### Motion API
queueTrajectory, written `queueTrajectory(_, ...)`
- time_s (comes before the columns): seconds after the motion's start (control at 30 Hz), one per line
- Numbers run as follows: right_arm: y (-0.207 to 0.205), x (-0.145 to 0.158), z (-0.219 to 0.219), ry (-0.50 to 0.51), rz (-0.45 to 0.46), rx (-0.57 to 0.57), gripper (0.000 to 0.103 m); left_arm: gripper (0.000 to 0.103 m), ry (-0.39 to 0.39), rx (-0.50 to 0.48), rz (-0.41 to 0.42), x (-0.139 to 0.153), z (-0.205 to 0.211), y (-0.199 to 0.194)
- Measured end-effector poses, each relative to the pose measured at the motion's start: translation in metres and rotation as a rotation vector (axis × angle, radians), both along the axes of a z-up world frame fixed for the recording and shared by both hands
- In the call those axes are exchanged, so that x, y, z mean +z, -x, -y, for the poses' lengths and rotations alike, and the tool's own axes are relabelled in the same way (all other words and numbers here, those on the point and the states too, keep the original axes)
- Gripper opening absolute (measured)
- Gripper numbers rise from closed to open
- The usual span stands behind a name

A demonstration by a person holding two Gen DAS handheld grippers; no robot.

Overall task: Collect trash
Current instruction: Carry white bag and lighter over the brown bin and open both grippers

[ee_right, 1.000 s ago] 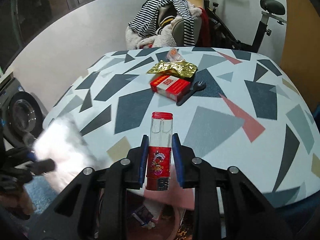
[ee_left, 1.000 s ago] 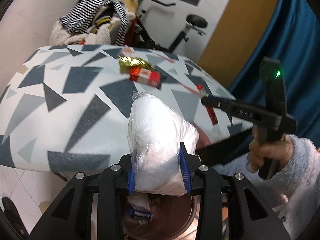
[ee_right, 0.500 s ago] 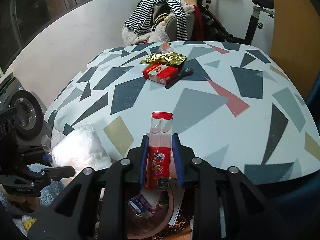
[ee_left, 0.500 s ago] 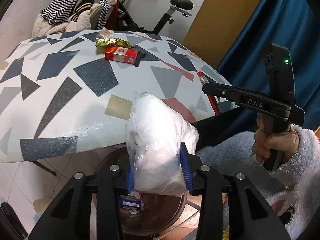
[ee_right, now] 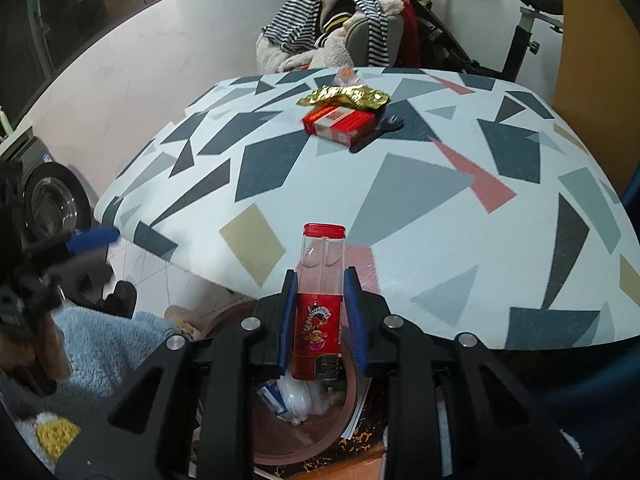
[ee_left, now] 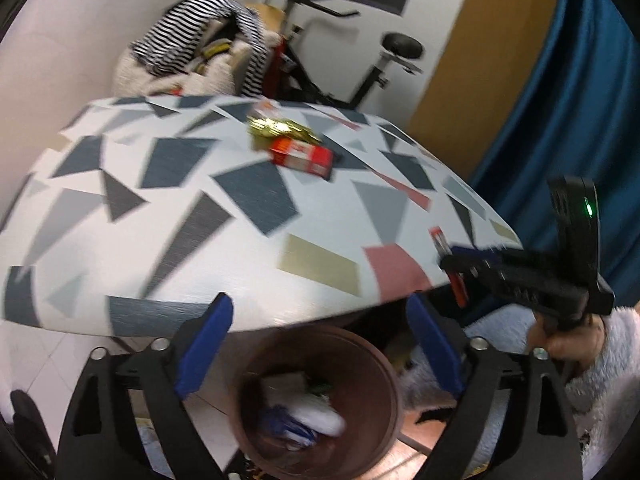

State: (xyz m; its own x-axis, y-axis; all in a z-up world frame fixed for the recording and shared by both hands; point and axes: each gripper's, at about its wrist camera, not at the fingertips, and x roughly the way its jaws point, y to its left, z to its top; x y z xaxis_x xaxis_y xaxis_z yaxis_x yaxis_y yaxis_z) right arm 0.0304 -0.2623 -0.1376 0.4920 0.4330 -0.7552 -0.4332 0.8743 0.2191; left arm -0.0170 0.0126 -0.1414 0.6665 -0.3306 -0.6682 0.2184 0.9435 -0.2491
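Observation:
My left gripper (ee_left: 320,344) is open and empty, above a brown trash bin (ee_left: 384,368). A white plastic bag (ee_left: 316,416) lies inside the bin among other trash. My right gripper (ee_right: 322,312) is shut on a red and clear plastic container (ee_right: 320,300) with a red cap, held over the bin (ee_right: 352,384) at the table's near edge. It also shows in the left wrist view (ee_left: 452,268) at the right. On the patterned table (ee_right: 400,184) lie a red box (ee_right: 340,122), a gold wrapper (ee_right: 344,96) and a black spoon (ee_right: 376,134).
A chair piled with striped clothes (ee_right: 340,20) and an exercise bike (ee_right: 520,20) stand behind the table. A washing machine (ee_right: 48,196) is at the left. A blue curtain (ee_left: 580,100) hangs at the right. A fluffy blue cloth (ee_right: 108,344) lies beside the bin.
My left gripper opened and let go of the white bag, which dropped into the bin. The right gripper kept hold of the red container over the bin.

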Motion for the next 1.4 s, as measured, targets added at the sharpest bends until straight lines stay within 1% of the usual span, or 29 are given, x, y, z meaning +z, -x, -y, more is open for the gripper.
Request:
queueTrajectory(0.1,0.003,-0.005,-0.006,0.01,-0.015,0.015,0.027,0.093,-0.016,0.063,0.016,0.007,-0.015,0.002)
queueTrajectory(0.3,0.01,-0.024,-0.019,0.022,-0.068,0.06,0.027,0.096,-0.031,0.162,0.057,0.016,-0.042,0.01)
queueTrajectory(0.47,0.02,-0.044,-0.037,0.054,-0.114,0.126,0.027,0.096,-0.037,0.213,0.059,0.015,-0.058,0.016)
queueTrajectory(0.5,0.024,-0.05,-0.044,0.072,-0.125,0.152,0.027,0.096,-0.037,0.217,0.057,0.014,-0.059,0.017)
queueTrajectory(0.7,0.03,-0.071,-0.063,0.113,-0.186,0.221,0.027,0.096,-0.038,0.24,0.045,0.008,-0.065,0.021)
queueTrajectory(0.83,0.032,-0.086,-0.069,0.135,-0.243,0.237,0.025,0.096,-0.042,0.248,0.039,0.005,-0.067,0.022)
queueTrajectory(1.0,0.035,-0.111,-0.075,0.198,-0.339,0.244,0.025,0.096,-0.035,0.263,0.029,0.002,-0.073,0.023)
queueTrajectory(1.1,0.037,-0.118,-0.076,0.218,-0.358,0.245,0.025,0.096,-0.037,0.268,0.027,0.001,-0.074,0.022)
queueTrajectory(1.23,0.039,-0.116,-0.073,0.214,-0.341,0.24,0.025,0.096,-0.039,0.271,0.025,0.001,-0.073,0.022)
queueTrajectory(1.33,0.038,-0.113,-0.068,0.207,-0.33,0.219,0.031,0.096,-0.041,0.275,0.019,0.0,-0.073,0.02)
queueTrajectory(1.4,0.036,-0.112,-0.064,0.202,-0.319,0.197,0.049,0.096,-0.043,0.275,0.021,0.001,-0.073,0.02)
